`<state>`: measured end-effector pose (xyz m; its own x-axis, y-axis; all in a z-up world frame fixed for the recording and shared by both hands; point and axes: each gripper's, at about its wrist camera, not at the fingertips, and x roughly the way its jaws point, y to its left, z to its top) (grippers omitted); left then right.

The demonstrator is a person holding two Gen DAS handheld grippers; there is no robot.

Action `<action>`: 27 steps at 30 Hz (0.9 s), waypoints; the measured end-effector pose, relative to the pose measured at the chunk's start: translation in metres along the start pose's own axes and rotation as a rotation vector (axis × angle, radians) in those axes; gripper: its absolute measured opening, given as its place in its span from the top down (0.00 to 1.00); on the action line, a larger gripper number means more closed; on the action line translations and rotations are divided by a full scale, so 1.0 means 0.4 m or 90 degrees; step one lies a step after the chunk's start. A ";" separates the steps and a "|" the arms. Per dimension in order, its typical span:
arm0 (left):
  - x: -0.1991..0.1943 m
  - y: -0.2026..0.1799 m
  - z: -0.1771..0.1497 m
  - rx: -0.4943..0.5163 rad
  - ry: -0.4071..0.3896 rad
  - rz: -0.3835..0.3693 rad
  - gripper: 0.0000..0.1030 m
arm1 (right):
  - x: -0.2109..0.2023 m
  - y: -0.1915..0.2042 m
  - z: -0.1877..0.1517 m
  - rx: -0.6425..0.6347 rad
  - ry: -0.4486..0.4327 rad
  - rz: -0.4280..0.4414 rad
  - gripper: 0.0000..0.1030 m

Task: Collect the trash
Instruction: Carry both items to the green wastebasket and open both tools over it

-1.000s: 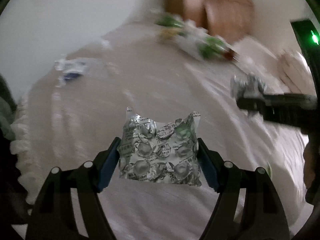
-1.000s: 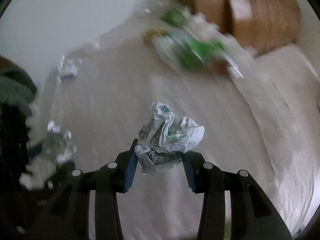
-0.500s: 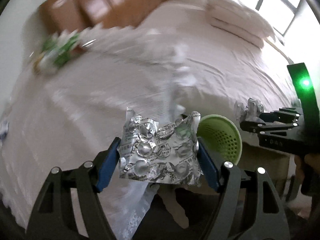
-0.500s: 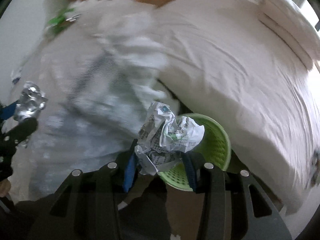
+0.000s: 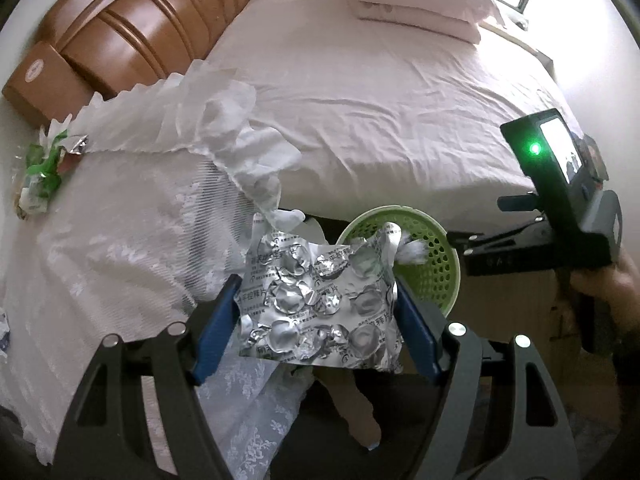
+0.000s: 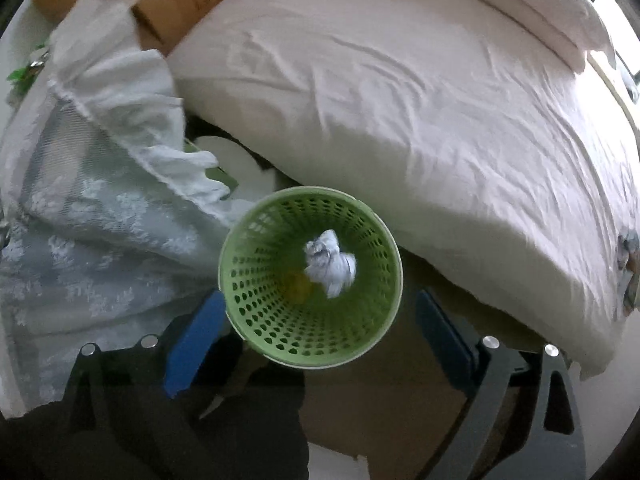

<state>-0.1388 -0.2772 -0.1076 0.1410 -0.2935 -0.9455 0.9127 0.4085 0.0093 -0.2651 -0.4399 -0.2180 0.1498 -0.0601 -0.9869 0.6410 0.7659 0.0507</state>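
My left gripper [image 5: 318, 316] is shut on a crumpled silver blister pack [image 5: 320, 304] and holds it just left of the green perforated wastebasket [image 5: 436, 276]. My right gripper [image 6: 316, 328] is open and empty, directly above the wastebasket [image 6: 280, 320]. The crumpled white paper ball [image 6: 330, 266] is inside the basket, blurred; it also shows in the left wrist view [image 5: 410, 246]. The right gripper's body [image 5: 560, 236] is in the left wrist view, above and to the right of the basket.
A bed with a white sheet [image 5: 380, 92] and folded pillows [image 5: 416, 0] lies behind the basket. A table with a white lace cloth [image 5: 120, 240] is at left, with green-and-white wrappers [image 5: 40, 176] at its far edge. A wooden headboard [image 5: 148, 28] stands behind.
Both grippers swung from the table to the wastebasket by the bed. My right gripper opened and the paper ball dropped into the basket. The left still holds the blister pack.
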 end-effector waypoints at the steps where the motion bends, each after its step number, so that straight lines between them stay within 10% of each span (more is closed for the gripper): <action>1: 0.002 -0.002 0.000 0.001 0.001 0.000 0.31 | 0.001 -0.011 0.002 0.006 0.000 0.001 0.07; 13: 0.027 -0.108 0.037 0.091 0.000 -0.029 0.31 | -0.047 -0.125 -0.004 0.071 -0.033 -0.019 0.03; 19: -0.001 -0.172 0.064 0.139 -0.038 -0.045 0.13 | -0.051 -0.136 -0.013 0.077 -0.034 -0.020 0.03; 27: -0.042 -0.100 0.062 0.068 -0.065 0.006 0.08 | -0.051 -0.131 -0.022 0.075 -0.029 -0.022 0.03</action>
<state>-0.1682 -0.3102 -0.0841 0.1833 -0.3781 -0.9074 0.9460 0.3189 0.0583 -0.3084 -0.4729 -0.2019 0.1591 -0.1163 -0.9804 0.7300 0.6824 0.0375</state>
